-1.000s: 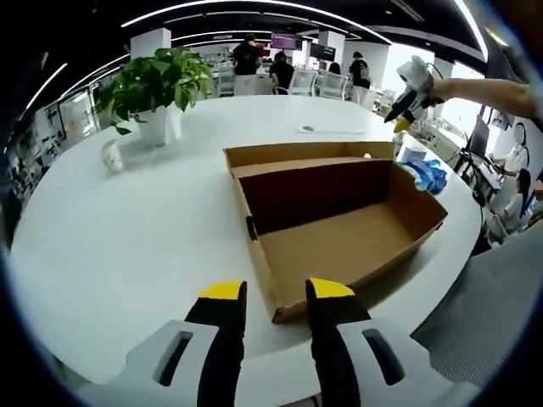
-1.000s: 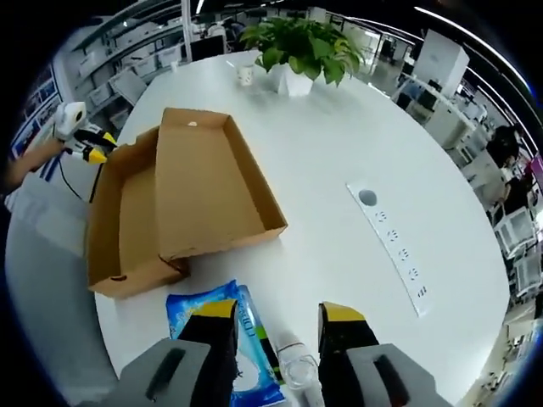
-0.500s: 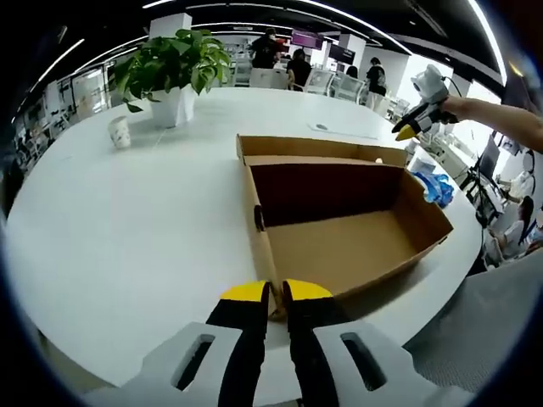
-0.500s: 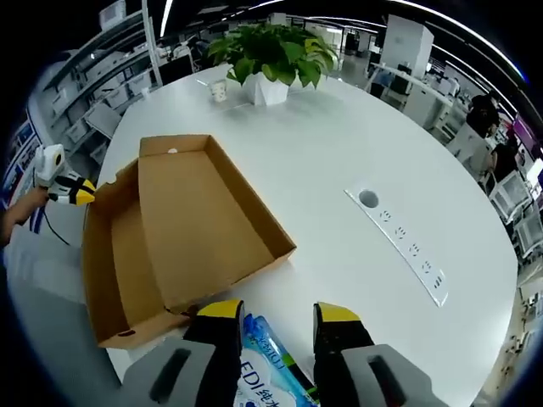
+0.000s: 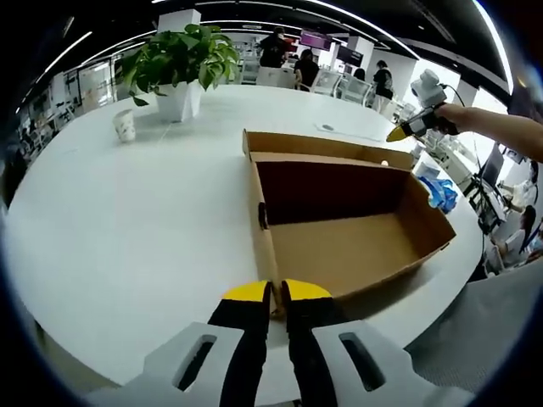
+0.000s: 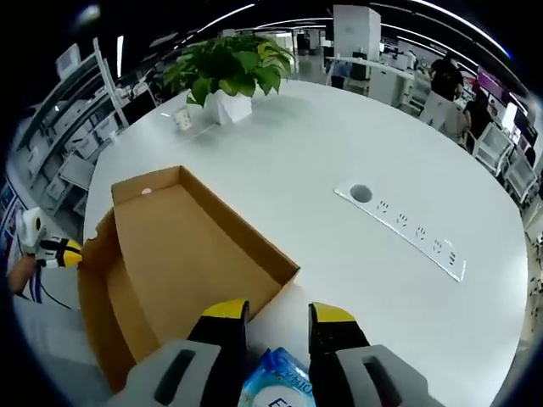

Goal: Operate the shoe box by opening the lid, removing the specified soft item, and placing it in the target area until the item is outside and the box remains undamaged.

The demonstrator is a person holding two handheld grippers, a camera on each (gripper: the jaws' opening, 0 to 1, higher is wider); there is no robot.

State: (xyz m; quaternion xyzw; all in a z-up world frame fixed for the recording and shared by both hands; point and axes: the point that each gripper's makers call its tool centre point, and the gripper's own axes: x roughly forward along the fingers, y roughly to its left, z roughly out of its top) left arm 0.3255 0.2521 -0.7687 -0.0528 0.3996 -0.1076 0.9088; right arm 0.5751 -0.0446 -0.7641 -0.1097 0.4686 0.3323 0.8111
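Note:
The brown cardboard shoe box [image 5: 339, 246] lies open on the white table [image 5: 127, 220], its lid [image 5: 314, 148] folded back on the far side and nothing showing inside. My left gripper [image 5: 276, 292] is shut on the box's near corner wall. The soft blue packet [image 5: 439, 188] rests on the table outside the box's right end. My right gripper [image 5: 400, 132] hovers above that end. In the right gripper view the box [image 6: 187, 254] is on the left and the right gripper [image 6: 278, 312] stands open over the packet [image 6: 280, 386]. The left gripper [image 6: 68, 252] shows at the box's far-left end.
A potted plant [image 5: 178, 59] and a paper cup [image 5: 125, 125] stand at the table's far side. A socket strip [image 6: 416, 237] is set into the tabletop to the right of the box. The table's edge runs close behind the left gripper. People stand among desks in the background.
The left gripper's jaws, open a second ago, have shut on the box's near corner. The right gripper's view has lifted, so the blue packet has slid lower between its jaws.

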